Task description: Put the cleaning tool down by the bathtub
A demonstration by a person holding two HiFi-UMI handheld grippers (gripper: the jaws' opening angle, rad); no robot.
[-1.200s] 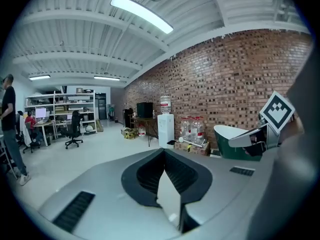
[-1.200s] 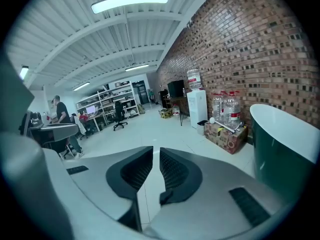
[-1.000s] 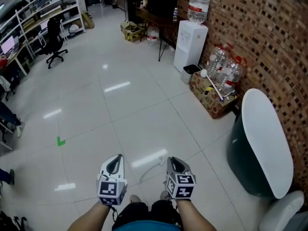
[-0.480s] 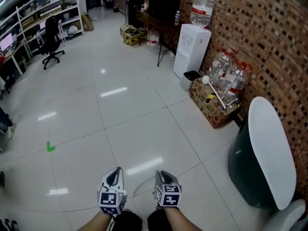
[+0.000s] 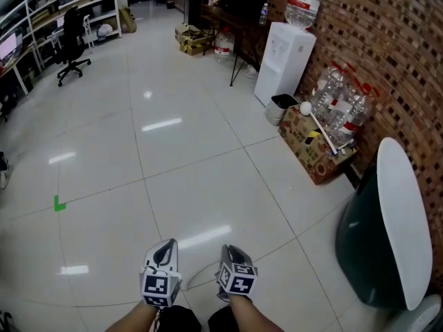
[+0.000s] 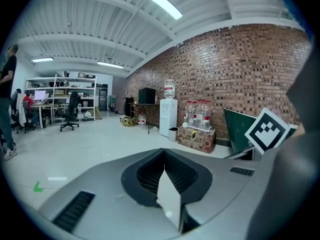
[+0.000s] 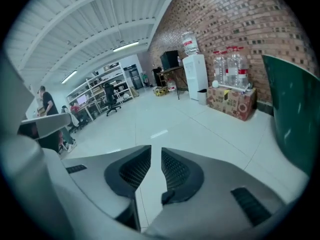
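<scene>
The bathtub (image 5: 360, 244) is dark green outside and white on top. The edge of the head view cuts off part of it. Next to the bathtub, along the brick wall (image 5: 387, 47), sits a cardboard box (image 5: 310, 159). A long thin stick with a round white ball on its end lies across the top of the box. That looks like the cleaning tool (image 5: 317, 128). It is small and far off, so its working end is hard to see. Some big water bottles (image 5: 340, 97) stand behind the box. It is hard to tell if the box touches the bathtub.

Both tongs are well away from the bathtub, out over the shiny white floor (image 5: 173, 164).

The left tongs (image 5: 166, 245) are closed tight. In the left gripper view a pale strip shows where the two halves meet, and I cannot tell what it is.

The right tongs (image 5: 232, 249) are a little way apart and are opening. Only the floor shows through the gap, so they hold nothing.

A thin pale curved line lies on the floor by the tongs. It is too faint to say what it is.

A white rounded thing (image 5: 415, 313) peeks in below the bathtub, mostly cut off.
</scene>
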